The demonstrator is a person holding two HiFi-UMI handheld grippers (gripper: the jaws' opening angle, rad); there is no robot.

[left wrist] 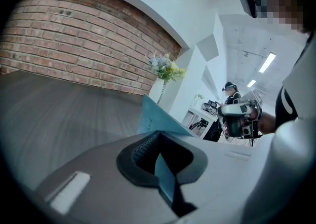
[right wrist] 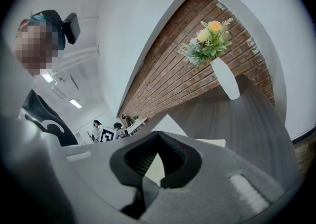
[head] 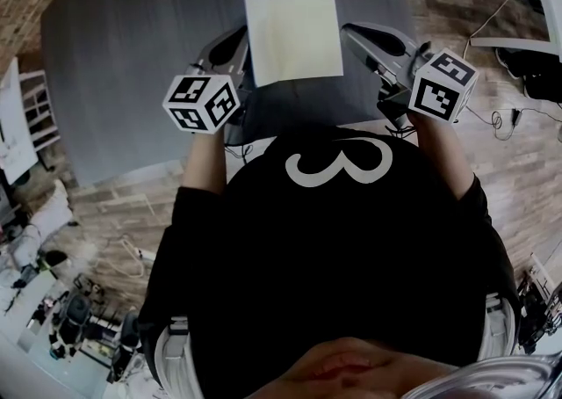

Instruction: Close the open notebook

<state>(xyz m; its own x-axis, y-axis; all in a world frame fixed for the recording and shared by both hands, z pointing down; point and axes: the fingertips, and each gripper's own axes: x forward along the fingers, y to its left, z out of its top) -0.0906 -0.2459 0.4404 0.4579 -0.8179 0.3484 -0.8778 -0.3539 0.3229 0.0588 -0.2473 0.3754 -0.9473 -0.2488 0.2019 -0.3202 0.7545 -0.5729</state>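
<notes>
The open notebook (head: 294, 32) lies near the front edge of the grey table (head: 132, 63), showing cream pages. Its left leaf stands up. My left gripper (head: 239, 37) is at the notebook's left side. In the left gripper view it (left wrist: 158, 136) is shut on the teal cover (left wrist: 155, 117), which rises beyond the tips. My right gripper (head: 351, 30) meets the notebook's right edge. In the right gripper view its (right wrist: 158, 136) jaws are shut with cream paper showing between them, and the flat page (right wrist: 212, 142) lies beyond.
A white vase of flowers (right wrist: 224, 77) stands at the table's far end by the brick wall, also in the left gripper view as the vase (left wrist: 158, 90). Wooden floor (head: 518, 151) with cables lies to the right. White desks stand at the room's edges.
</notes>
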